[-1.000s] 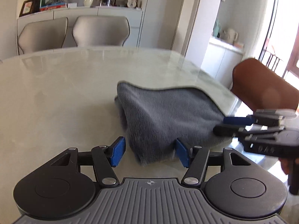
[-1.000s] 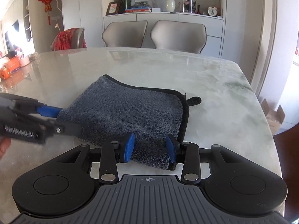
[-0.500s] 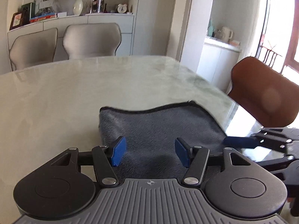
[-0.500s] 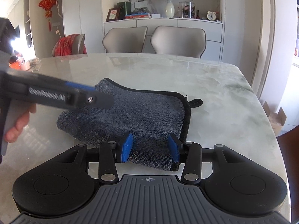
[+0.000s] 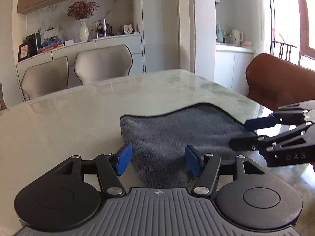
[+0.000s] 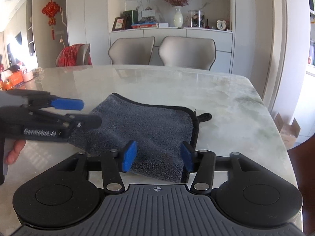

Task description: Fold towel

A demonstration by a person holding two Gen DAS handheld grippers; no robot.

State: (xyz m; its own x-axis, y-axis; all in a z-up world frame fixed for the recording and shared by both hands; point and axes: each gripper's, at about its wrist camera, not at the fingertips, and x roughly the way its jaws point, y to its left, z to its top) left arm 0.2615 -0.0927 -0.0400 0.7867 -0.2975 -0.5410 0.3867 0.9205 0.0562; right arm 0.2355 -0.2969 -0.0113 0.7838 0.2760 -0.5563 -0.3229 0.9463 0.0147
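Two tools stand wide, holding nothing: left tool (image 5: 157,162) over the towel's (image 5: 177,133) near-left part, right tool (image 6: 157,158) at its near-right corner, toward the bench's (image 6: 226,98) right edge. Towel looks folded already; next probably regrasping near corners for another fold.

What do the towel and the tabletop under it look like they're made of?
Towel: grey plush fabric, probably microfiber, with fuzzy nap and black stitched edging. Tabletop: looks like polished marble or stone, pale with grey-green veining and glossy reflections of the chairs; possibly imitation.
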